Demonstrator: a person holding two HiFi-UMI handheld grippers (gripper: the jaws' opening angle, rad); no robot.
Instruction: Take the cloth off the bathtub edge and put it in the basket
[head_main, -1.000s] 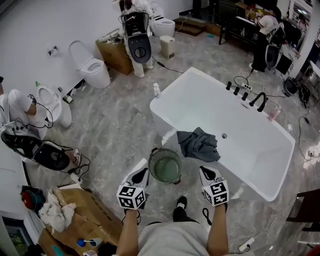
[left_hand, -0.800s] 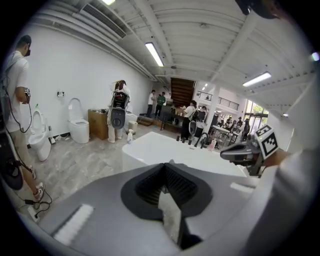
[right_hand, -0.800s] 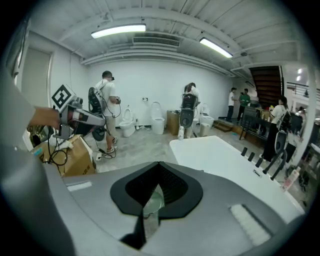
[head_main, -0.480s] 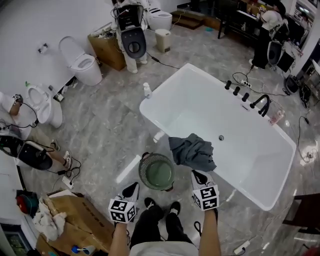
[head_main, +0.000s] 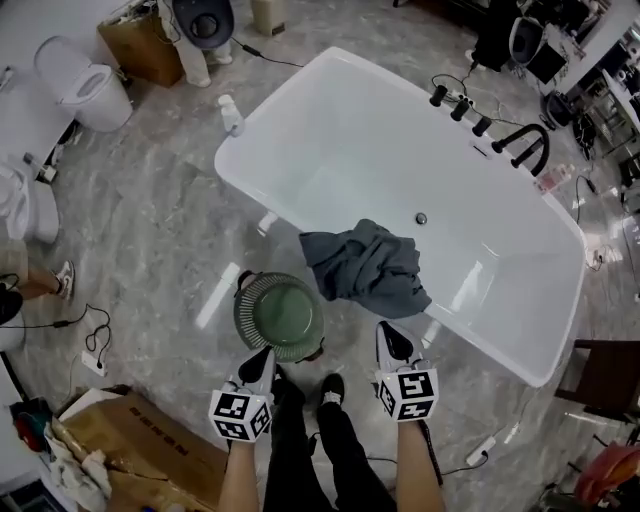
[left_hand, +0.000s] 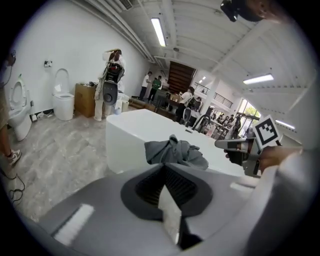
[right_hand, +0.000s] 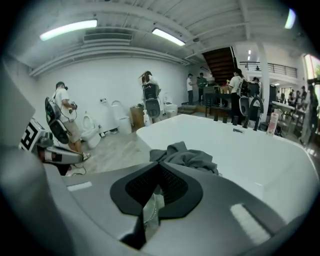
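A crumpled grey cloth (head_main: 365, 265) hangs over the near edge of the white bathtub (head_main: 330, 150). A round green basket (head_main: 280, 315) stands on the floor against the tub, just left of the cloth. My left gripper (head_main: 263, 357) hovers at the basket's near rim, shut and empty. My right gripper (head_main: 388, 333) is just short of the cloth's lower edge, shut and empty. The left gripper view has the cloth (left_hand: 175, 152) beyond the shut left gripper (left_hand: 165, 167). The right gripper view shows the cloth (right_hand: 182, 155) just past the shut right gripper (right_hand: 159, 167). The basket is hidden in both gripper views.
Black faucets (head_main: 525, 145) stand on the tub's far rim. A white bottle (head_main: 232, 115) sits by the tub's left corner, a toilet (head_main: 80, 85) and a cardboard box (head_main: 140, 45) beyond it. Another box (head_main: 140, 450) lies at lower left. Cables and a power strip (head_main: 480, 450) cross the marble floor.
The view has moved forward and tilted down, so tub, cloth and basket sit nearer. Both grippers have come closer to the cloth and basket, still shut and empty.
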